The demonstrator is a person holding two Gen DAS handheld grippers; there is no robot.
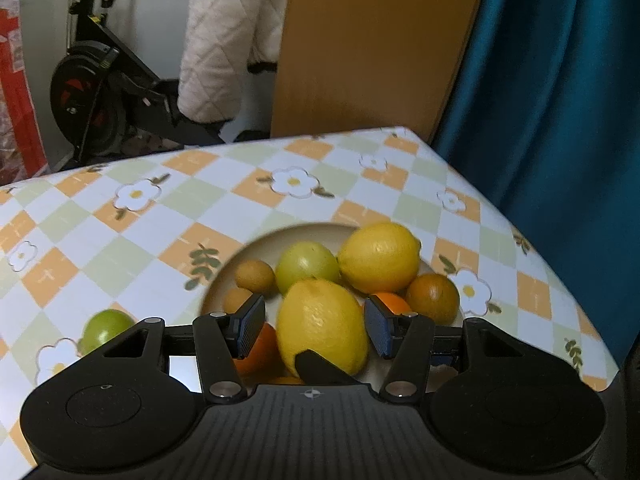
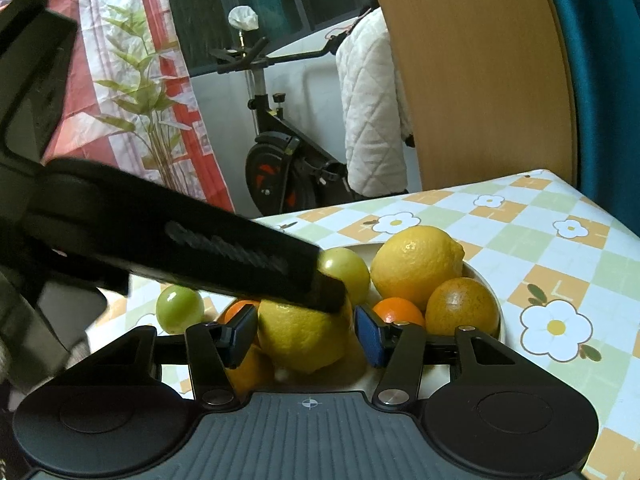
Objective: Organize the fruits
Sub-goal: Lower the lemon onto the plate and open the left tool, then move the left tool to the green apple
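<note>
Two wrist cameras look down at a cream plate [image 1: 224, 280] of citrus on a desk [image 1: 120, 232] covered with an orange, green and white checked cloth printed with daisies. The thing that matters is the near lemon [image 1: 322, 326], which lies at the front of the pile with its long axis running roughly away from the camera, tilted a little, its blunt end toward the viewer. In the left wrist view the left gripper [image 1: 316, 330] straddles this lemon: one blue pad stands just off its left flank and the other just off its right flank, with a sliver of gap showing on each side, so the jaws appear parted around the fruit rather than pressing on it. In the right wrist view the right gripper [image 2: 306, 336] frames the same lemon [image 2: 304, 338] from the other side in much the same way, its pads close to the skin; whether they actually touch is hard to judge through the fisheye curve. There, a dark finger of the left gripper crosses from the upper left and its tip rests on or just above the top of the lemon. Both tools are thus equally near. Behind it on the plate sit a second lemon [image 1: 380, 258], a pale green fruit [image 1: 306, 266], a greenish-brown orange [image 1: 433, 298] and smaller orange fruits. One green fruit [image 1: 106, 328] lies alone on the cloth, left of the plate.
</note>
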